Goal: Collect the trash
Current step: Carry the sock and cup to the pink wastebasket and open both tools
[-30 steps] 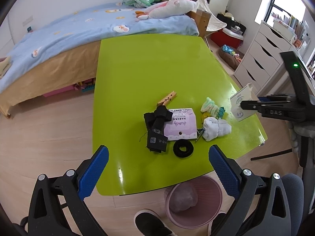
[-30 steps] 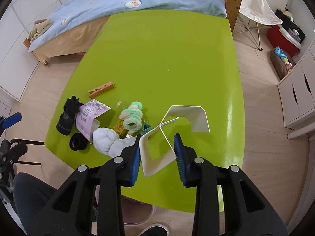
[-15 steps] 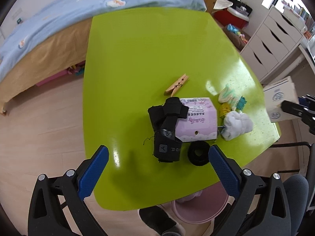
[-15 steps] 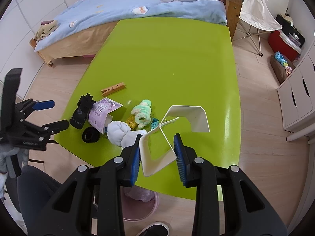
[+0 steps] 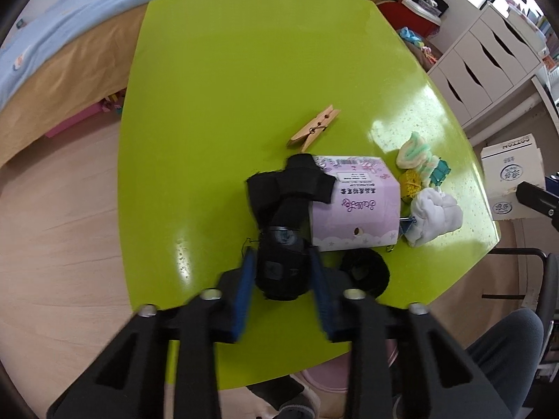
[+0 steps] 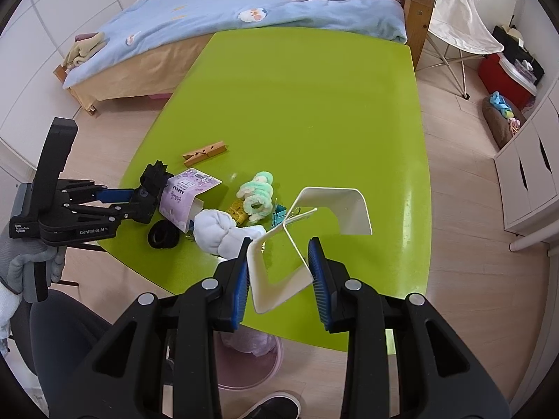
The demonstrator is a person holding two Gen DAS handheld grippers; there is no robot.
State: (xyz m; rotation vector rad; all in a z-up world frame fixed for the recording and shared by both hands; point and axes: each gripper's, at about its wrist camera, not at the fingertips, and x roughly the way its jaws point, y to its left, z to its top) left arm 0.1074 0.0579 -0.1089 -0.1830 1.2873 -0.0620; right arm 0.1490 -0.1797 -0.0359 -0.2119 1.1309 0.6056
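The left gripper [image 5: 281,277] has just been closing its blue fingers [image 5: 244,286] around the black strap bundle [image 5: 284,223], which lies near the counter's [image 5: 227,70] near edge against a lilac box [image 5: 356,209], and they now pinch its near end. The right gripper [image 6: 281,267] holds a flattened white carton [image 6: 279,265] between its fingers, above the near edge, over the pink bin [image 6: 265,363] on the floor.
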